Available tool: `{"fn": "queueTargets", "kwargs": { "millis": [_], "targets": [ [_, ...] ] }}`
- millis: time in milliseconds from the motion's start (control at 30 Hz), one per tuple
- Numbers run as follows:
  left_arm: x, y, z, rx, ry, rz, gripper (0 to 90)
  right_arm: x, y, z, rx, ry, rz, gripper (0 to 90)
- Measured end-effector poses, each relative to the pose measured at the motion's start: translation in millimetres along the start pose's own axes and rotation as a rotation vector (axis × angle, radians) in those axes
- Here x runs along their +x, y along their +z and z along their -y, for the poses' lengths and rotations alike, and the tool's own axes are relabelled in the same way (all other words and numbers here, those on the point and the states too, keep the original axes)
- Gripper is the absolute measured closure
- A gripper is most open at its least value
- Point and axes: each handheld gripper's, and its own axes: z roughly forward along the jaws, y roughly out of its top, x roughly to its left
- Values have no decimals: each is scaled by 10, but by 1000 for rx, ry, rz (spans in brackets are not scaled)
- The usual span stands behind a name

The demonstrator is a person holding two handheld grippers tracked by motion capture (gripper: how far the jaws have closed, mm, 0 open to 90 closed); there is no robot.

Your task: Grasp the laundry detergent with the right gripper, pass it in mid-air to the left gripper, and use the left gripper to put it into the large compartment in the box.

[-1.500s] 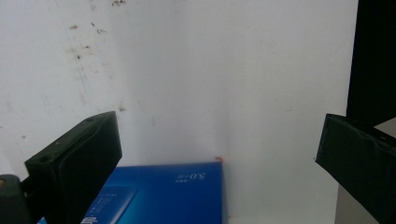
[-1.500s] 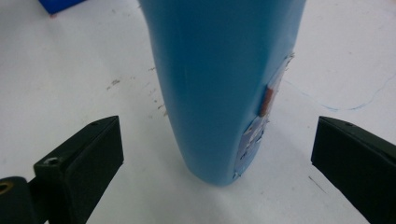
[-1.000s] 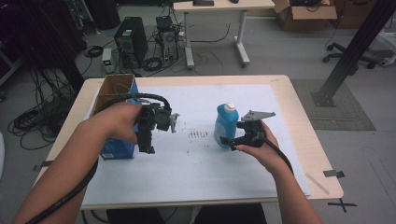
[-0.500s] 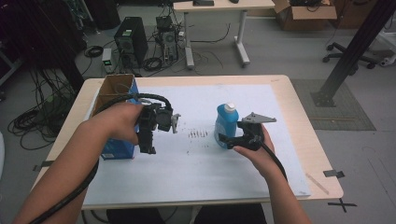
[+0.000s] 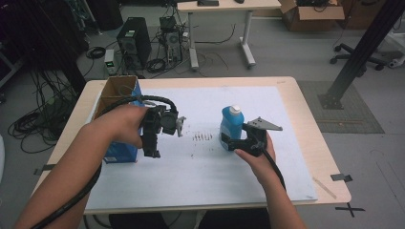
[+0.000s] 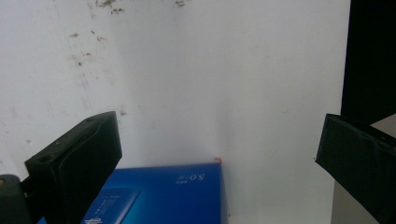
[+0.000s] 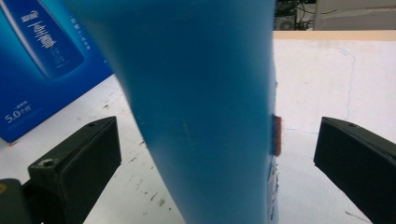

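I see the blue plastic bottle (image 5: 231, 128) standing upright, white cap up, between my right gripper (image 5: 235, 143)'s spread jaws; my left gripper (image 5: 152, 148)'s jaws gape too.

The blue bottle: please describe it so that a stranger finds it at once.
On the white mat covering the table, look right of centre, before the right gripper. There the blue bottle stands upright; unlike the blue box at left, it has a white cap.

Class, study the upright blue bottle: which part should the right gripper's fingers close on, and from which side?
Grip the blue bottle on its lower body, from the person's side, as the open right gripper is placed. It stands upright, and its body fits between the fingers; the white cap looks narrower.
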Motion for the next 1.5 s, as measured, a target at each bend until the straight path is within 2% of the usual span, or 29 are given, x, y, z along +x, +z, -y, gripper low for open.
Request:
{"fn": "queueTargets", "kwargs": {
  "millis": [167,633,933,1167,1500],
  "targets": [
    [8,16,26,-8,-9,11,5,2,14,14,-8,18,3,5],
    [-15,21,80,-12,-8,5,5,60,124,-9,-19,8,29,5],
    [-14,32,141,-16,-24,10,5,72,147,-14,-22,3,50,13],
    [-26,37,165,-26,-25,8,5,81,159,-2,-23,-6,76,67],
    [-28,49,186,-20,-25,8,5,78,154,32,-32,-13,76,105]
  ]
}}
